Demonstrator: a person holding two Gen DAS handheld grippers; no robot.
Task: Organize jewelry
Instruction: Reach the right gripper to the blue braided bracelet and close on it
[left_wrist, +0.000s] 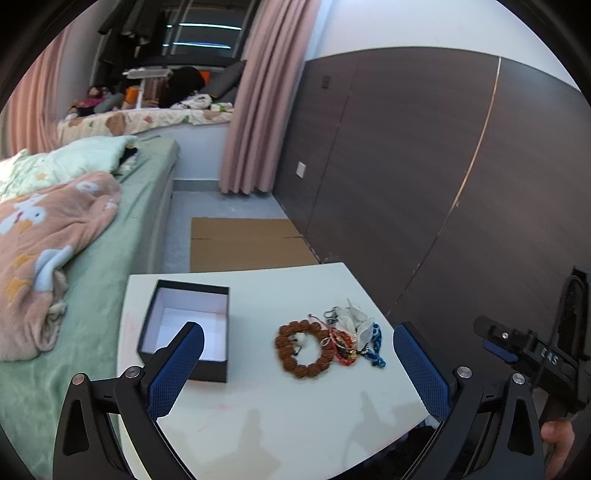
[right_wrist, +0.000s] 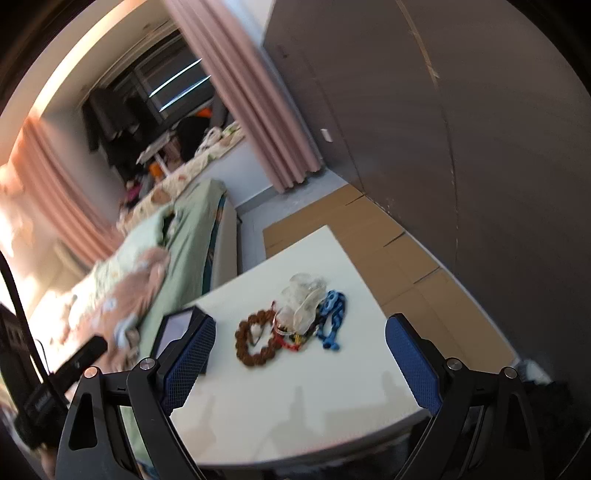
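A small white table (left_wrist: 258, 413) holds an open black box (left_wrist: 186, 334) with a white, empty inside at its left. To the right of the box lies a pile of jewelry: a brown bead bracelet (left_wrist: 303, 349), red cords (left_wrist: 341, 345), clear plastic bags (left_wrist: 354, 319) and a blue cord (left_wrist: 375, 345). My left gripper (left_wrist: 297, 363) hovers open above the near table, its left finger over the box. In the right wrist view, the same bead bracelet (right_wrist: 255, 343), blue cord (right_wrist: 332, 319) and box (right_wrist: 177, 328) appear. My right gripper (right_wrist: 299, 354) is open, empty, near the pile.
A bed (left_wrist: 110, 236) with a green sheet and pink blanket borders the table's left side. Flat cardboard (left_wrist: 243, 242) lies on the floor beyond the table. A dark wooden wall panel (left_wrist: 424, 166) runs along the right. The other gripper's body (left_wrist: 535, 354) shows at the right edge.
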